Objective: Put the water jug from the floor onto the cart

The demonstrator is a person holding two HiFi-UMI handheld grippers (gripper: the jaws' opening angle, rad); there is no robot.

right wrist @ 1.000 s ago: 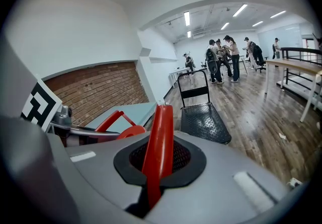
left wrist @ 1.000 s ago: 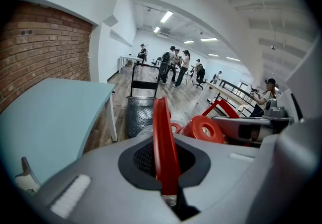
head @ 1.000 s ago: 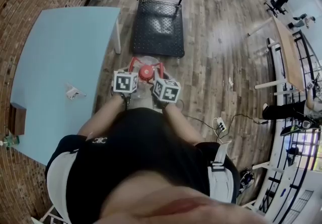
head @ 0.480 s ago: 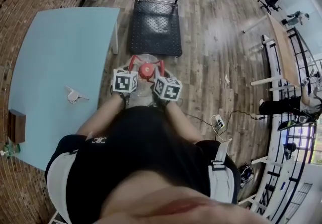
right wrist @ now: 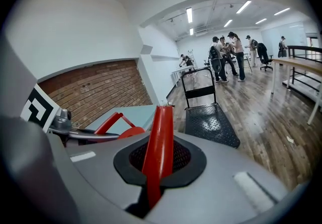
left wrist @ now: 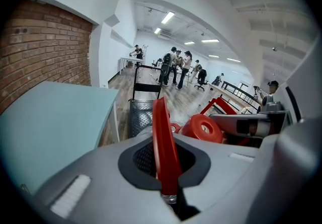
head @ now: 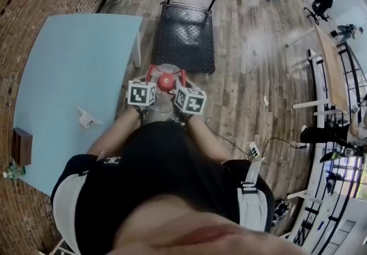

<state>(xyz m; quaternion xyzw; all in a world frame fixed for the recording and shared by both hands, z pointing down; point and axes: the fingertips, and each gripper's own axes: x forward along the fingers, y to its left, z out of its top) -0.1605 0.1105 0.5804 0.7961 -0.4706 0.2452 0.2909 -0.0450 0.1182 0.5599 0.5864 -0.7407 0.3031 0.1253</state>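
Water jug [head: 163, 99] and both grippers now stand nearer the cart [head: 186, 30] than a second ago, at its near edge. Left gripper [left wrist: 164, 160] is clamped tight on a red handle [left wrist: 162, 122]; right gripper [right wrist: 157, 160] likewise. Advisable: keep both grips level and bring the base fully over the deck before lowering. The jug's base and its clearance are hidden.

Studded matt metal cart [head: 186, 39], wood-plank floor [head: 246, 70]
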